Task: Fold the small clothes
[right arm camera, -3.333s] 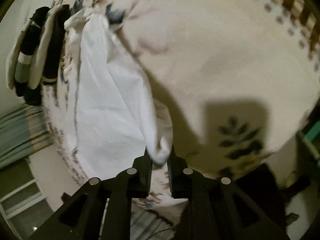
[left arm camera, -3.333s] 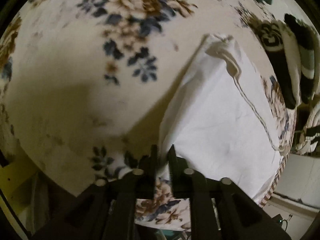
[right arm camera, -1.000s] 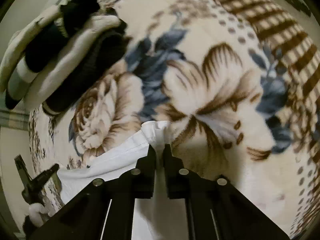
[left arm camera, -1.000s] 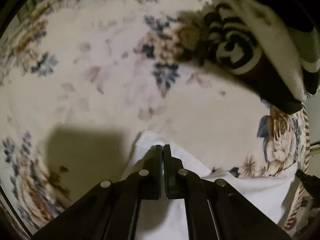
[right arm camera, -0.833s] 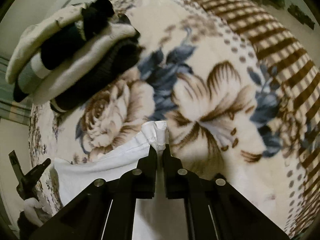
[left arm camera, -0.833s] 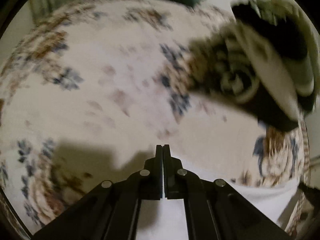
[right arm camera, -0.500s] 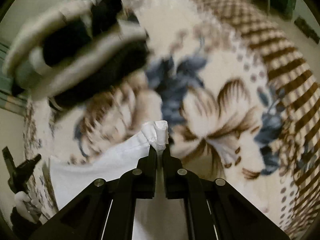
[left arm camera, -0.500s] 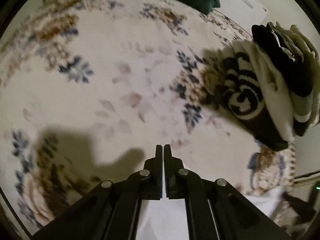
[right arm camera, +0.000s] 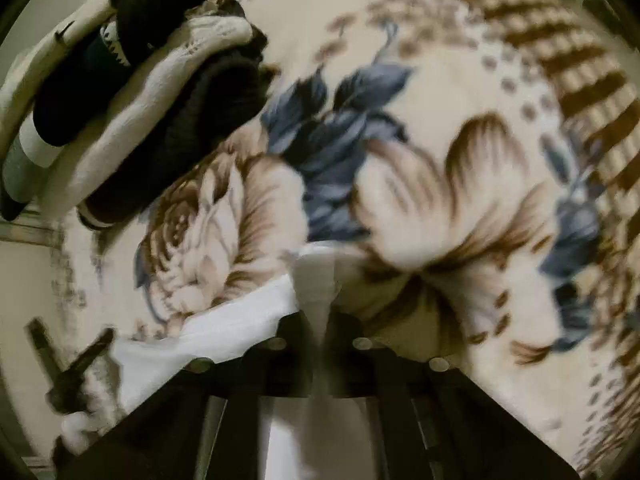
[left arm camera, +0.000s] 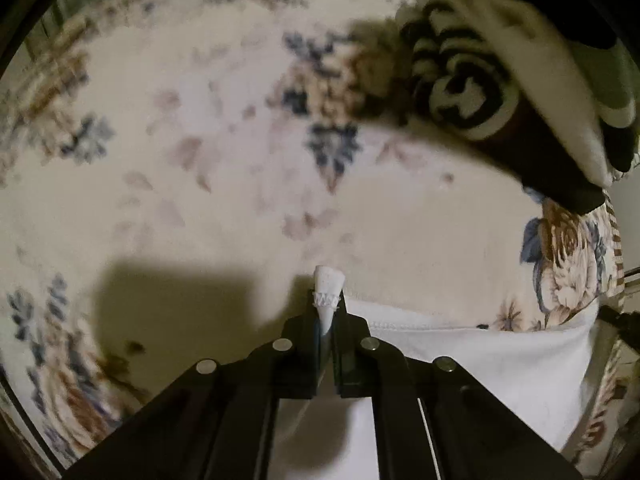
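A white garment lies on a floral blanket. My left gripper is shut on one corner of it, and a small tuft of white cloth sticks out past the fingertips. My right gripper is shut on another corner of the white garment; this view is blurred by motion. The cloth stretches sideways from each gripper toward the other. The left gripper shows at the lower left of the right wrist view.
A stack of folded black, cream and green clothes sits on the blanket ahead to the right; in the right wrist view the stack is at the upper left. The blanket's brown striped border runs along the right.
Both grippers have carried the garment's corners forward toward the folded stack. The cloth tuft now pokes out past the left fingertips. Both views have swung and blurred.
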A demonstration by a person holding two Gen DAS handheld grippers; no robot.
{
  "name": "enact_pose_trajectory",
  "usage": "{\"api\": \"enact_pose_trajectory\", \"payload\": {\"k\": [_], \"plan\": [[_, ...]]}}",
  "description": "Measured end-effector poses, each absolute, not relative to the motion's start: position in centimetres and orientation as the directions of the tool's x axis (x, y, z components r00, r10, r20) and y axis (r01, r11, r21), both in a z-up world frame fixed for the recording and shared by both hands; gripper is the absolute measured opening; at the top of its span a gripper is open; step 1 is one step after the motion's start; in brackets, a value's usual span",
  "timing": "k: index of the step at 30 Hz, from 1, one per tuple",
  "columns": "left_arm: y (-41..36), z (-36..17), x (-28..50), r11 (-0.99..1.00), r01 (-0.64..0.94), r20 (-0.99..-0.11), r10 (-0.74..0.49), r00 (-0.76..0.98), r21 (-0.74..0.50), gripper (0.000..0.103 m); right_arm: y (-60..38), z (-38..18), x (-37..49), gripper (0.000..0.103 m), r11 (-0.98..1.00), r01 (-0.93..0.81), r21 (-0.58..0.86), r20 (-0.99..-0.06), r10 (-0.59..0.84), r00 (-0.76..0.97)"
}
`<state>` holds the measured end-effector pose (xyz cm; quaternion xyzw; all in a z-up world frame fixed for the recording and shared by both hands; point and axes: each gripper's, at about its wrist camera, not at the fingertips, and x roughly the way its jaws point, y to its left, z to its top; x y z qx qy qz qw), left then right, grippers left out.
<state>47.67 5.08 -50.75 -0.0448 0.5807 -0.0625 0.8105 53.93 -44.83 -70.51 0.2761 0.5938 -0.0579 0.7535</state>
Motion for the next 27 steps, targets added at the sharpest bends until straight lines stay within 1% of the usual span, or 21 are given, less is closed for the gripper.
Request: {"api": "enact_pose_trajectory", "payload": {"k": [2, 5, 9, 10, 11, 12, 13, 14, 15, 16, 17, 18, 19, 22, 25, 27], "plan": [[5.8, -49.4, 47.1, 0.99, 0.025, -0.916, -0.137, 0.377, -0.138, 0.003, -44.2, -68.7, 53.6, 0.004, 0.859, 0.378, 0.345, -0.911, 0.21, 0.354], [6.8, -48.9, 47.2, 0.99, -0.009, -0.909, -0.127, 0.396, -0.142, 0.003, -43.3, -67.1, 53.4, 0.004, 0.877, 0.344, 0.335, -0.898, 0.187, 0.398], [7.5, -50.7, 48.5, 0.986, -0.048, -0.935, -0.138, 0.327, -0.162, 0.003, -42.8, -68.3, 55.1, 0.004, 0.887, 0.345, 0.306, -0.916, 0.177, 0.359], [7.8, -51.3, 48.7, 0.983, -0.072, -0.942, -0.141, 0.304, -0.171, 0.006, -42.7, -69.1, 55.7, 0.004, 0.89, 0.345, 0.298, -0.926, 0.182, 0.33], [8.2, -51.7, 48.8, 0.978, -0.097, -0.948, -0.153, 0.279, -0.186, 0.007, -42.8, -70.0, 56.2, 0.005, 0.888, 0.352, 0.296, -0.937, 0.2, 0.285], [8.4, -51.7, 48.8, 0.975, -0.11, -0.951, -0.161, 0.265, -0.196, 0.007, -43.2, -70.6, 56.4, 0.007, 0.879, 0.366, 0.305, -0.942, 0.222, 0.253], [8.7, -51.4, 48.6, 0.969, -0.129, -0.95, -0.174, 0.26, -0.213, 0.007, -43.4, -70.7, 56.1, 0.017, 0.873, 0.375, 0.311, -0.942, 0.231, 0.243], [8.9, -50.9, 48.3, 0.963, -0.138, -0.946, -0.188, 0.265, -0.23, 0.007, -43.9, -70.3, 55.3, 0.036, 0.864, 0.386, 0.323, -0.939, 0.243, 0.243], [9.1, -50.3, 47.8, 0.961, -0.139, -0.942, -0.197, 0.271, -0.241, 0.007, -44.1, -70.1, 54.6, 0.045, 0.858, 0.387, 0.338, -0.933, 0.253, 0.254], [9.3, -49.5, 47.0, 0.961, -0.138, -0.94, -0.192, 0.282, -0.238, 0.018, -44.6, -69.4, 53.5, 0.066, 0.851, 0.389, 0.353, -0.927, 0.262, 0.269], [9.5, -48.6, 45.9, 0.965, -0.141, -0.94, -0.17, 0.297, -0.219, 0.043, -45.1, -68.5, 51.9, 0.075, 0.843, 0.394, 0.366, -0.921, 0.268, 0.283], [9.8, -48.1, 44.7, 0.968, -0.141, -0.939, -0.157, 0.307, -0.208, 0.059, -45.4, -67.9, 50.4, 0.075, 0.839, 0.397, 0.372, -0.918, 0.27, 0.289], [10.2, -47.6, 43.3, 0.967, -0.144, -0.936, -0.157, 0.314, -0.21, 0.079, -45.7, -67.2, 48.7, 0.075, 0.837, 0.405, 0.367, -0.92, 0.262, 0.292], [11.7, -47.2, 39.0, 0.959, -0.179, -0.941, -0.162, 0.296, -0.221, 0.079, -46.3, -66.2, 42.7, 0.075, 0.811, 0.453, 0.37, -0.922, 0.263, 0.282], [12.8, -47.6, 33.8, 0.944, -0.237, -0.955, -0.169, 0.244, -0.228, 0.079, -46.1, -67.2, 36.7, 0.075, 0.743, 0.522, 0.419, -0.908, 0.329, 0.26], [12.9, -48.1, 30.2, 0.931, -0.284, -0.964, -0.173, 0.203, -0.228, 0.079, -45.5, -69.2, 32.4, 0.075, 0.668, 0.573, 0.475, -0.878, 0.405, 0.255]]}}
